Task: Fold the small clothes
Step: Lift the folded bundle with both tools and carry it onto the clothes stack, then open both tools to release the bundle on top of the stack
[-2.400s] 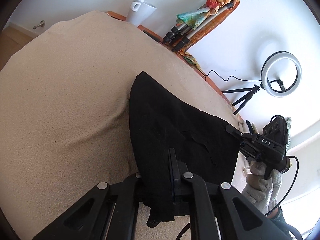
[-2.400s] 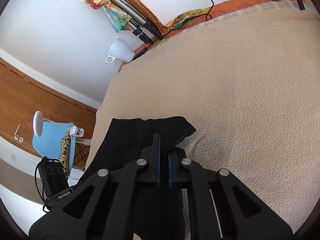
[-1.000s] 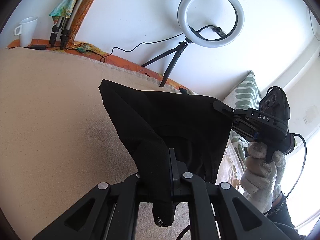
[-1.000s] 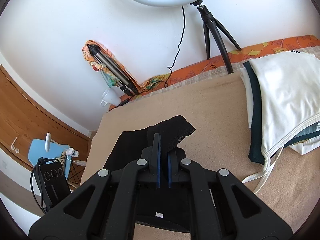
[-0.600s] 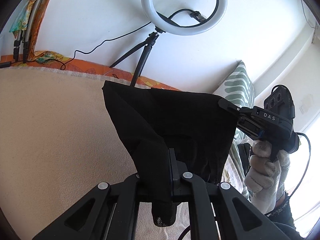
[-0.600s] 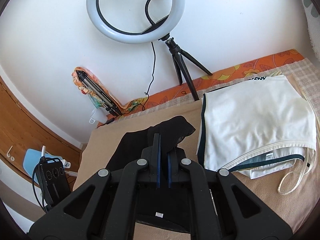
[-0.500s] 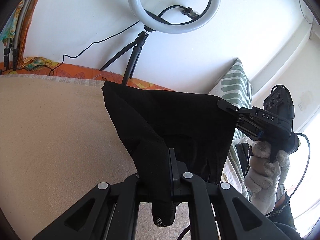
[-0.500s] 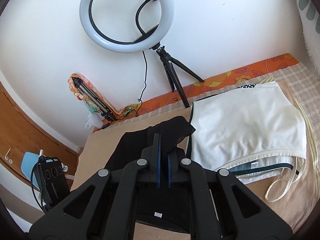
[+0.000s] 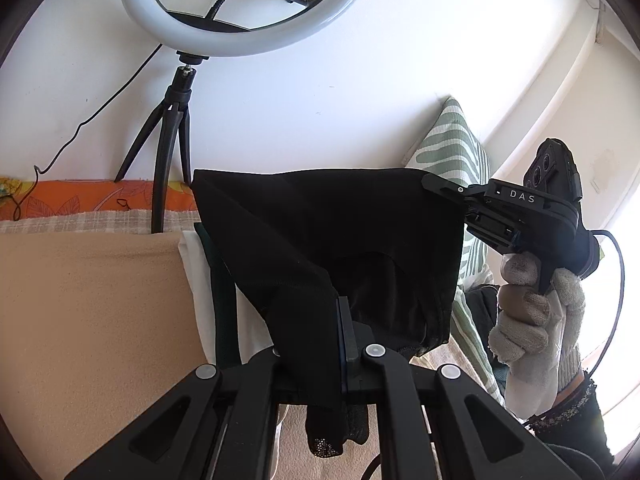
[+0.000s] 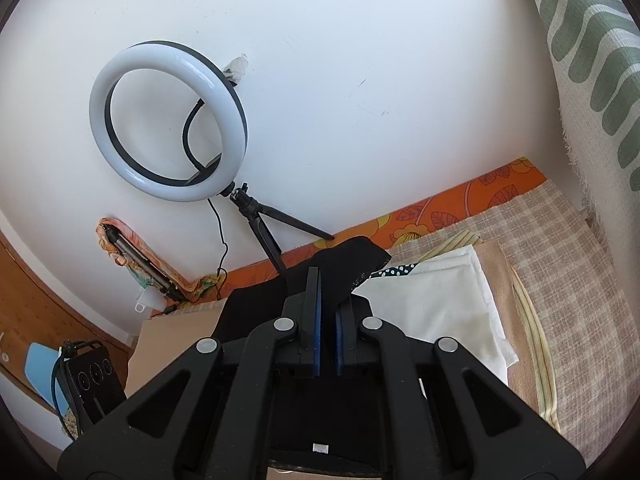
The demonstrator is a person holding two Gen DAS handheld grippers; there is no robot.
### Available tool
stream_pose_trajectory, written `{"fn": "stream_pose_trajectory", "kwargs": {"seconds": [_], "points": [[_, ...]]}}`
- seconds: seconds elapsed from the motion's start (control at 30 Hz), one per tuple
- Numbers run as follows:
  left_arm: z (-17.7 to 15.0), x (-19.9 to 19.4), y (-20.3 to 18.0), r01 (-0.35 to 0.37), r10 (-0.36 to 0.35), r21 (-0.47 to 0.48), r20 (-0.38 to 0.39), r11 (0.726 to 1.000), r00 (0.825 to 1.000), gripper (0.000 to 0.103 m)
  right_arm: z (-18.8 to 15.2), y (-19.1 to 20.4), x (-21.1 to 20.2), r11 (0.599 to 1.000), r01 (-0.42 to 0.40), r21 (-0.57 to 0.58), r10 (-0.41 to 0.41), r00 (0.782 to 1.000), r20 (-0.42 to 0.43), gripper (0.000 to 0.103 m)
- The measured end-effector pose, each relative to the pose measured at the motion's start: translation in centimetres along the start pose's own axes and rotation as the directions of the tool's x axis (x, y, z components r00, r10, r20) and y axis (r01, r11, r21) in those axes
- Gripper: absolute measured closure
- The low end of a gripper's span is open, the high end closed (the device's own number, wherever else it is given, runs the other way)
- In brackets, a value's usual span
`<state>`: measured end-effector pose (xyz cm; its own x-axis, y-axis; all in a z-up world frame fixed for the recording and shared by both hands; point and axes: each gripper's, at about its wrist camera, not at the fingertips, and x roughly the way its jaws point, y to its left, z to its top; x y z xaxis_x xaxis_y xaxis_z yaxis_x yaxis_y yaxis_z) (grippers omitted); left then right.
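The black garment (image 9: 328, 240) was held clear of the beige surface (image 9: 88, 312), stretched between the two grippers. The left gripper (image 9: 342, 320) was clamped on its near edge, with a lacy scrap hanging below the fingers. The right gripper (image 9: 430, 179) was pinched on the far top corner, and in its own view (image 10: 326, 300) black cloth was seen caught between the blue pads.

Compared with 2.4 seconds earlier, when the garment lay spread on the beige surface, it had been lifted off and swung sideways. The ring light (image 9: 248, 4) and the green-patterned cushion (image 9: 456, 152) had come into view. A pile of folded white clothes (image 10: 440, 300) was now seen directly beneath and beyond the garment.

From this it was judged that folding of this piece was finished and that it was being carried to the pile. A level lowering onto the white stack seemed called for next, so that the folds would not be lost.
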<state>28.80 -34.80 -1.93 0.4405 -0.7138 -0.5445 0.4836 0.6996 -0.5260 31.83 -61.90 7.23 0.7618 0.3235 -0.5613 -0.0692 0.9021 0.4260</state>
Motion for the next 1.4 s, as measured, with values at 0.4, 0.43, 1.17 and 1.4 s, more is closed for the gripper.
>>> {"fn": "stream_pose_trajectory", "kwargs": {"seconds": [0.4,0.43,1.17,1.4], "points": [[0.2,5.2,0.6,-0.032,0.034,0.042,-0.048,0.999,0.998,0.100,1.9,-4.8,4.1,0.996,0.086,-0.002,-0.086,0.996,-0.026,0.097],[0.1,5.1,0.7,-0.031,0.033,0.043,-0.052,0.999,0.998,0.099,1.9,-5.0,4.4,0.995,0.101,-0.007,-0.101,0.995,-0.025,0.097],[-1.9,0.4,-0.3,-0.122,0.128,0.150,-0.033,0.981,0.991,0.033,0.5,-4.3,0.5,0.974,0.218,-0.057,-0.217,0.976,0.017,0.059],[-2.8,-1.9,-1.8,-0.120,0.124,0.170,-0.011,0.978,0.992,0.027,-0.6,-2.7,-1.7,0.970,0.237,-0.058,-0.236,0.971,0.031,0.059]]}}
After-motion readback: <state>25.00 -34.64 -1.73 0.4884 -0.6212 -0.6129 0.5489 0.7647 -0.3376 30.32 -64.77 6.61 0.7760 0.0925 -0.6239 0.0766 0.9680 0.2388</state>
